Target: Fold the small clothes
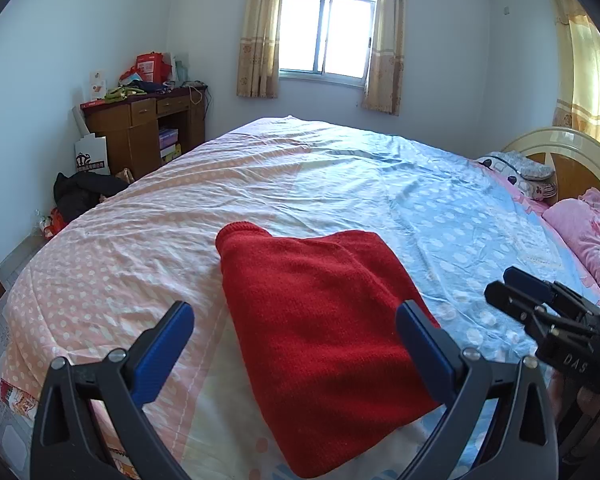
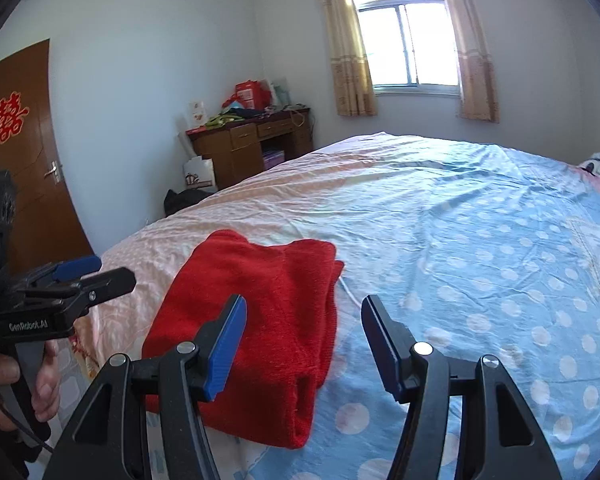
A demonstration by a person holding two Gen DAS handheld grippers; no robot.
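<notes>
A folded red garment [image 1: 320, 340] lies flat on the bed [image 1: 340, 184], close to its near edge, partly on the pink dotted half of the cover and partly on the blue dotted half. The left gripper [image 1: 296, 344] hangs above it with its blue-padded jaws spread wide, nothing between the pads. The right gripper [image 2: 304, 344] hovers over the garment's right side, jaws apart and gripping nothing. In the right wrist view a hand [image 2: 16, 384] holds the left gripper's handle beside the near edge of the bed. Pillows [image 1: 580, 232] rest along the bed's right edge by the headboard [image 1: 560, 148]. Beyond the bed's far left corner stands a wooden desk [image 1: 148, 128] with what looks like red packaging on top
</notes>
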